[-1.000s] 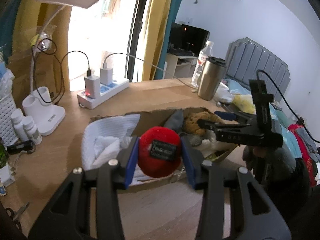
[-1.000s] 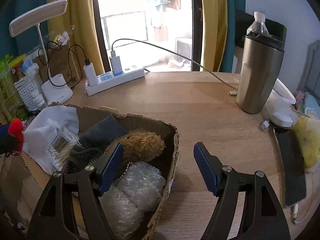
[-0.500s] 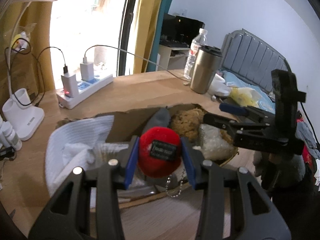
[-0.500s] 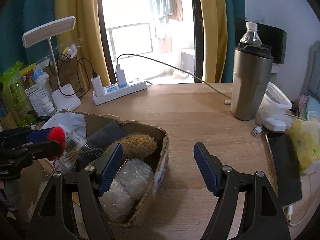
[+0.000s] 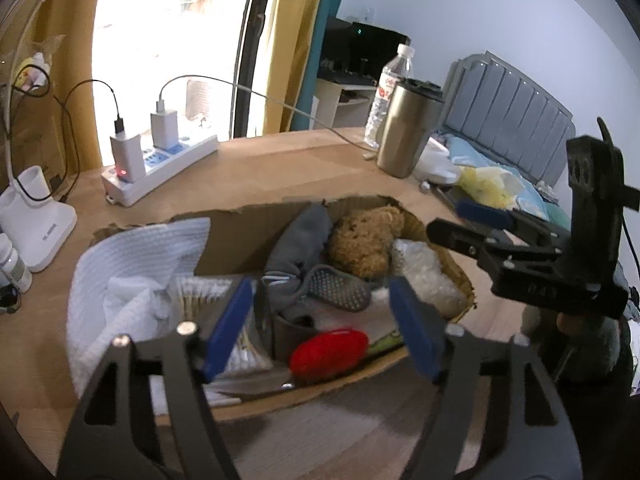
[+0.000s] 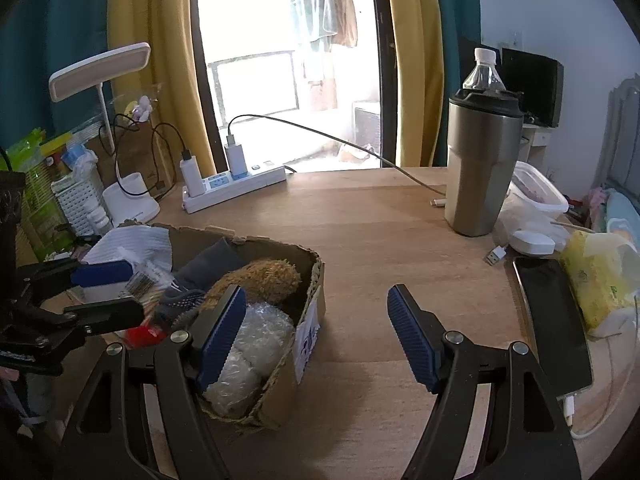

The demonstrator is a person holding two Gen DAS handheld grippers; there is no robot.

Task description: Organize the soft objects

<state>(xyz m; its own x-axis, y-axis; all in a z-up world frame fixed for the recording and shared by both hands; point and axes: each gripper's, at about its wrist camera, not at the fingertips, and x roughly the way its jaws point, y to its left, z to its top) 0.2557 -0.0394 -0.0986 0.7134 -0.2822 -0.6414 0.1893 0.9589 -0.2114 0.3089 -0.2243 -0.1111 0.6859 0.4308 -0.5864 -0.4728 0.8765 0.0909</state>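
A cardboard box (image 5: pixel 248 236) (image 6: pixel 308 280) on the wooden desk holds a white cloth (image 5: pixel 132 264), grey socks (image 5: pixel 300 240), a brown plush (image 5: pixel 364 240) (image 6: pixel 260 280) and bubble wrap (image 5: pixel 424 272) (image 6: pixel 256 344). A red plush ball (image 5: pixel 328 352) (image 6: pixel 140 336) lies in the box near its front wall. My left gripper (image 5: pixel 320 328) is open just above the ball, not touching it. My right gripper (image 6: pixel 316 336) is open and empty over the box's right edge; it also shows in the left wrist view (image 5: pixel 468 224).
A white power strip (image 6: pixel 236 188) with chargers and a lamp base (image 6: pixel 132 204) stand at the back left. A steel tumbler (image 6: pixel 480 168), a water bottle (image 6: pixel 484 72), a plastic container (image 6: pixel 536 196), a phone (image 6: pixel 552 320) and a yellow pack (image 6: pixel 600 284) are at the right.
My left gripper has opened and let go of the red plush ball, which now lies in the box. The right gripper has drawn back a little.
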